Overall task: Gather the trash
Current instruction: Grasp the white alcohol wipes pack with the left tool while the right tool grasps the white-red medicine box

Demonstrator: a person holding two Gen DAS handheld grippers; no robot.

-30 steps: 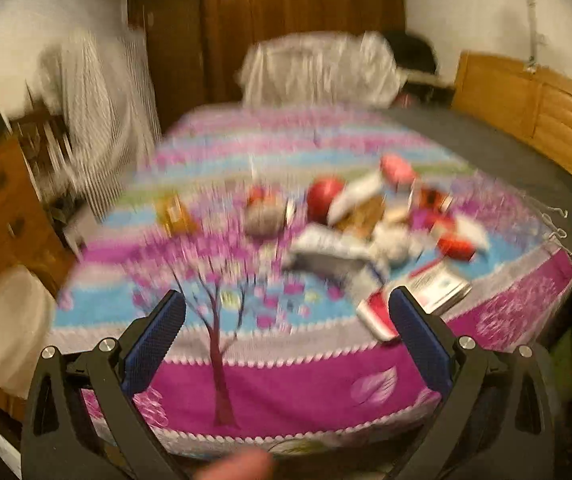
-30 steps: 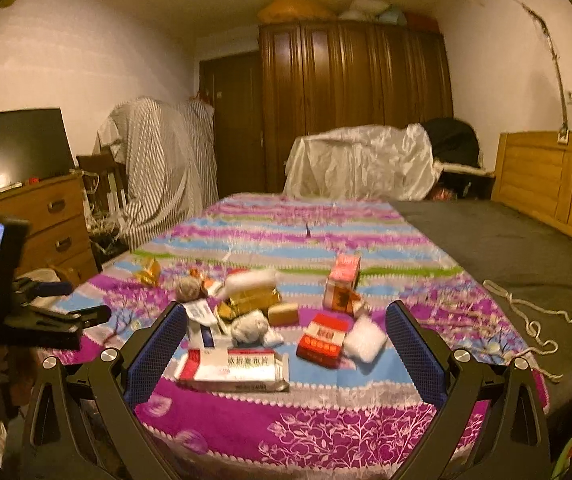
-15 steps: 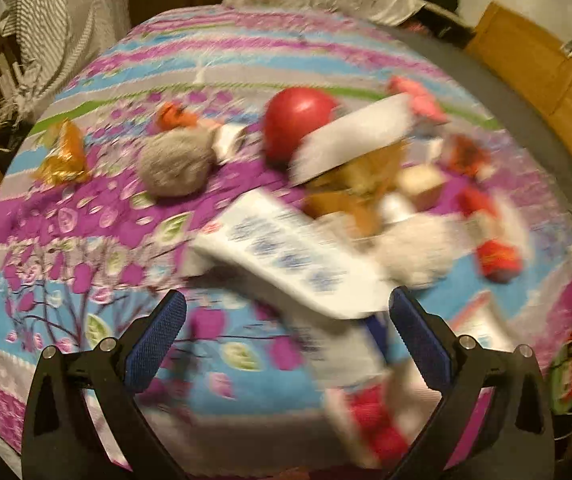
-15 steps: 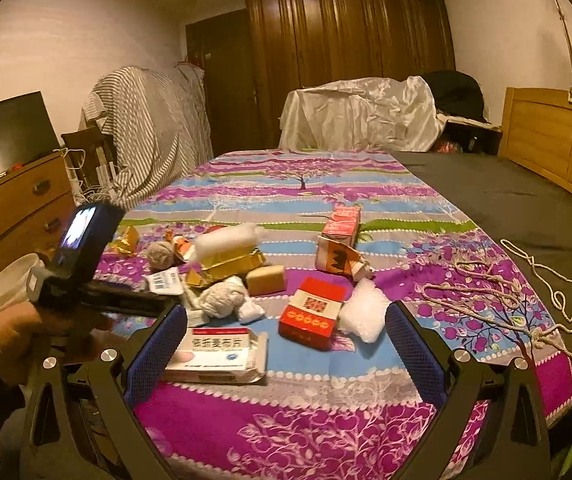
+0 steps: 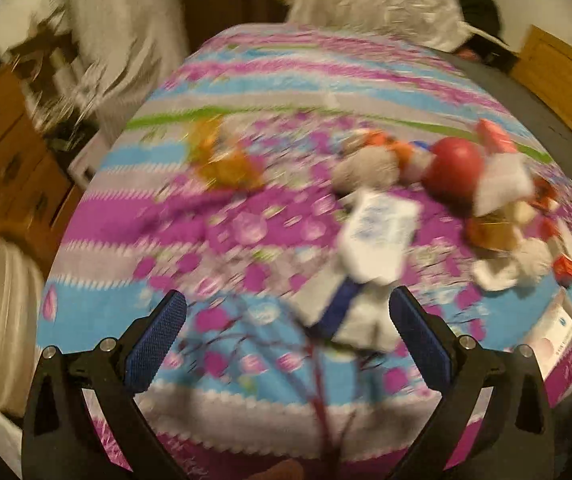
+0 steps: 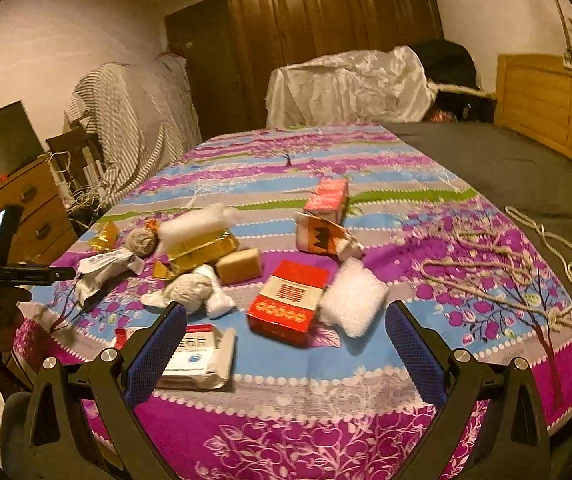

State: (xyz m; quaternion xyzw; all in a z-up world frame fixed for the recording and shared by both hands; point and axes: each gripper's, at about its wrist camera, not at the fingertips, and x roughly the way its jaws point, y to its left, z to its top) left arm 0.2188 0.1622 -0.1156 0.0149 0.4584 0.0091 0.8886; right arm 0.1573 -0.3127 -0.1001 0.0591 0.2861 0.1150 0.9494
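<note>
- Our left gripper (image 5: pixel 286 344) has its blue-padded fingers (image 5: pixel 157 346) spread wide with nothing between them; it hovers above the purple, blue and white flowered bedspread (image 5: pixel 246 216).
- Our right gripper (image 6: pixel 284 354) is likewise spread wide and holds nothing, poised over the near edge of the same bedspread (image 6: pixel 286 420).
- The trash lies scattered on the bedspread. Just beyond the left gripper sits a white printed foil pouch (image 5: pixel 378 236), crumpled, with a blue strip on it.
- Beyond the right gripper, a red and gold rectangular carton (image 6: pixel 288 302) lies flat in the middle of the bedspread, touching a white bubble-wrap wad (image 6: pixel 352 300) on its right.
- A white and red medicine box (image 6: pixel 198 354) lies partly behind the right gripper's left finger, so its label is cut off.
- Farther back on the bedspread rest a tan cardboard block (image 6: pixel 240 266), a crumpled grey paper ball (image 6: pixel 190 290), a gold foil wrapper (image 6: pixel 200 246) and a pink carton (image 6: pixel 326 210).
- A beige tangled cord (image 6: pixel 498 276) sprawls on the bedspread's right side.
- The left wrist view is heavily motion-blurred; a red round object (image 5: pixel 452 170) there is hard for us to identify.
</note>
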